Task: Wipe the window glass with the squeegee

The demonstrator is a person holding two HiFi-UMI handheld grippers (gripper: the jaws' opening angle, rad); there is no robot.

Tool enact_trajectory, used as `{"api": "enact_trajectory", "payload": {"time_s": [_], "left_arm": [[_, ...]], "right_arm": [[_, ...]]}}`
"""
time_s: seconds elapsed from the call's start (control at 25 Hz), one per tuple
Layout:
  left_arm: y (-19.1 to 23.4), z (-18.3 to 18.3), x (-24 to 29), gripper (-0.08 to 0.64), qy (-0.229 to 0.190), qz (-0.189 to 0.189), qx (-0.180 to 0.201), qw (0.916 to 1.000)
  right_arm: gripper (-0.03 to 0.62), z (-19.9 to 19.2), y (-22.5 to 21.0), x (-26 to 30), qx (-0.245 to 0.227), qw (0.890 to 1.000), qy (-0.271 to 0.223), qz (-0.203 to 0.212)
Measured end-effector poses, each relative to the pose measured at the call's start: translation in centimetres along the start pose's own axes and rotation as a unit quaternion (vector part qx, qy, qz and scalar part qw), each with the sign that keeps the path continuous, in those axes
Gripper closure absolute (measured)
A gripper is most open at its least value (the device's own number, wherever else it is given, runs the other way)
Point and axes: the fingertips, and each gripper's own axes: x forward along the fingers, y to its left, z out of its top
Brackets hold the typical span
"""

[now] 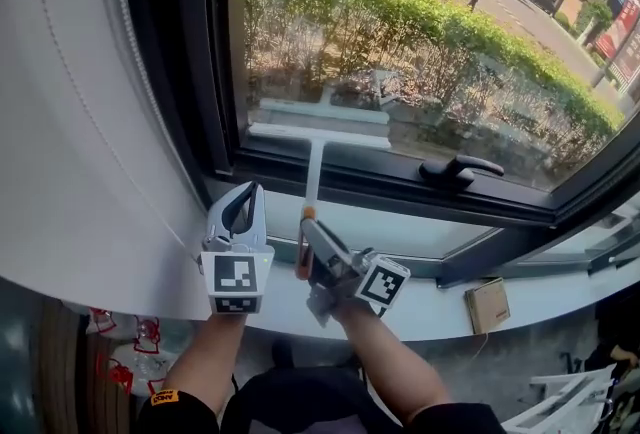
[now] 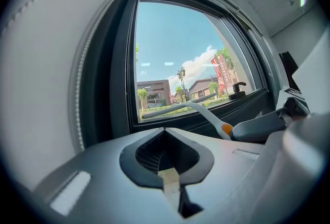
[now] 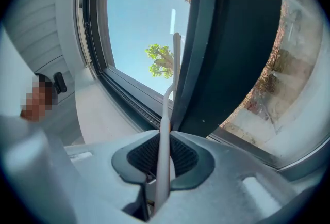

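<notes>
**Window station: squeegee, two hand-held grippers**

1. Squeegee (image 1: 318, 137): white. The blade lies level across the lower left of the window glass (image 1: 430, 32), just above the dark bottom frame (image 1: 380, 180). The handle runs down from the blade to an orange collar and a grey grip.
2. Right gripper (image 1: 308, 247): jaws clenched on the squeegee grip. In the right gripper view the handle (image 3: 166, 109) passes straight between the pads (image 3: 180, 158).
3. Left gripper (image 1: 243, 194): just beside the right gripper, over the sill (image 1: 430, 234). Its jaws are pressed together with nothing between them, as the left gripper view (image 2: 165, 138) shows. The squeegee (image 2: 180, 108) is seen ahead of it.
4. Window handle (image 1: 460, 169): black, on the bottom frame, right of the blade.
5. Small cardboard box (image 1: 487, 305): on the sill, far right.
6. Hedge (image 1: 400, 17): outside the window glass
</notes>
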Motion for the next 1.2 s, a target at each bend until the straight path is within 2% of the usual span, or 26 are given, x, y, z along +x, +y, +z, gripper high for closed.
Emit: {"api": "enact_trajectory", "payload": {"time_s": [0.2, 0.32, 0.4, 0.56, 0.76, 0.88, 1.04, 1.2], "left_arm": [[-0.2, -0.4, -0.1, 0.548, 0.001, -0.001, 0.006, 1.0], [-0.5, 0.5, -0.3, 0.548, -0.009, 0.003, 0.007, 0.9999], [-0.8, 2.0, -0.5, 0.548, -0.023, 0.0, 0.006, 0.9997], [-2.2, 6.8, -0.2, 0.548, -0.068, -0.01, 0.012, 0.9975], [-5.9, 16.0, 0.1, 0.548, -0.143, -0.032, 0.039, 0.9884], [-7.8, 20.2, 0.7, 0.548, -0.175, -0.034, 0.045, 0.983], [-9.6, 24.6, 1.1, 0.548, -0.202, -0.026, 0.056, 0.9775], [-10.4, 25.8, 1.2, 0.548, -0.206, -0.023, 0.06, 0.9765]], "right_arm": [[0.545, -0.1, -0.3, -0.1, 0.003, 1.0, 0.002, 0.005], [0.546, 0.1, 0.3, -0.4, 0.0, 1.0, 0.007, 0.012], [0.546, 0.4, 1.2, -0.7, -0.019, 1.0, 0.012, 0.015], [0.546, 3.1, 5.2, -0.7, -0.068, 0.996, 0.006, 0.049], [0.546, 10.2, 11.8, -1.3, -0.129, 0.985, -0.019, 0.109], [0.546, 14.7, 14.6, -2.2, -0.156, 0.979, -0.037, 0.126], [0.546, 18.8, 16.3, -3.6, -0.167, 0.976, -0.047, 0.134], [0.546, 19.5, 15.6, -3.8, -0.148, 0.979, -0.045, 0.133]]}}
